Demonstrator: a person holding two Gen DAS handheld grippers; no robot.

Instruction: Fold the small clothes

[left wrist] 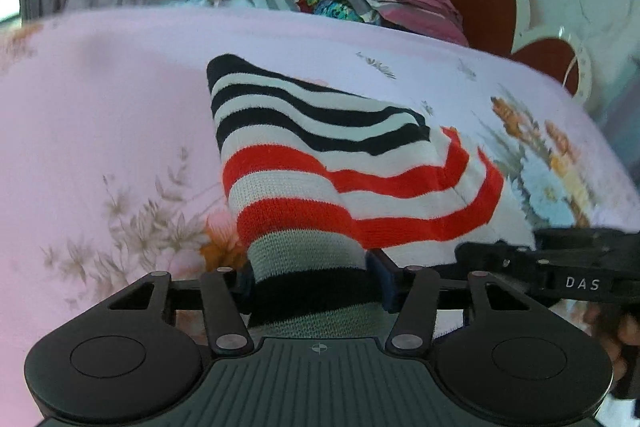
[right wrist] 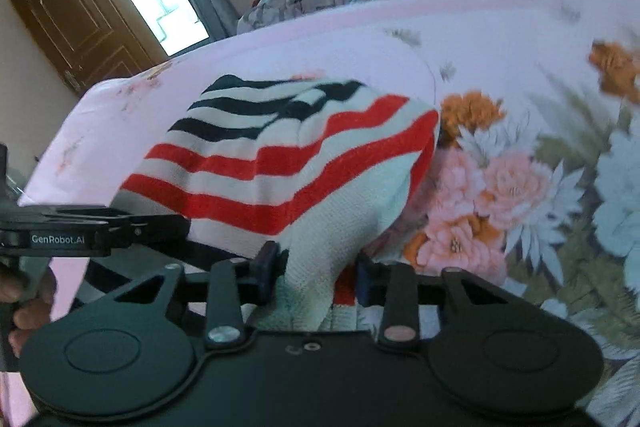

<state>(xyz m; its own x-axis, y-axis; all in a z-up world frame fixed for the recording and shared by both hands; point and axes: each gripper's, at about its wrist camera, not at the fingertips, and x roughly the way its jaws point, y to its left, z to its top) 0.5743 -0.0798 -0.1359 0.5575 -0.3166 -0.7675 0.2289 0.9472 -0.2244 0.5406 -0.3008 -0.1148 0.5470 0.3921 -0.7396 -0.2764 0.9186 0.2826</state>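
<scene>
Floral bed sheet underneath; striped knit half folded (far edge down), my left tool and right tool each pinching near hem; fold unfinished.

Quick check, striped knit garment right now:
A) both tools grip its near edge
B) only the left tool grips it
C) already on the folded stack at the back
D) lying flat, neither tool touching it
A: the left tool is clamped on a black-and-grey band of the striped garment, and the right tool pinches a white bunch of the same near edge, above the floral bedsheet.
</scene>
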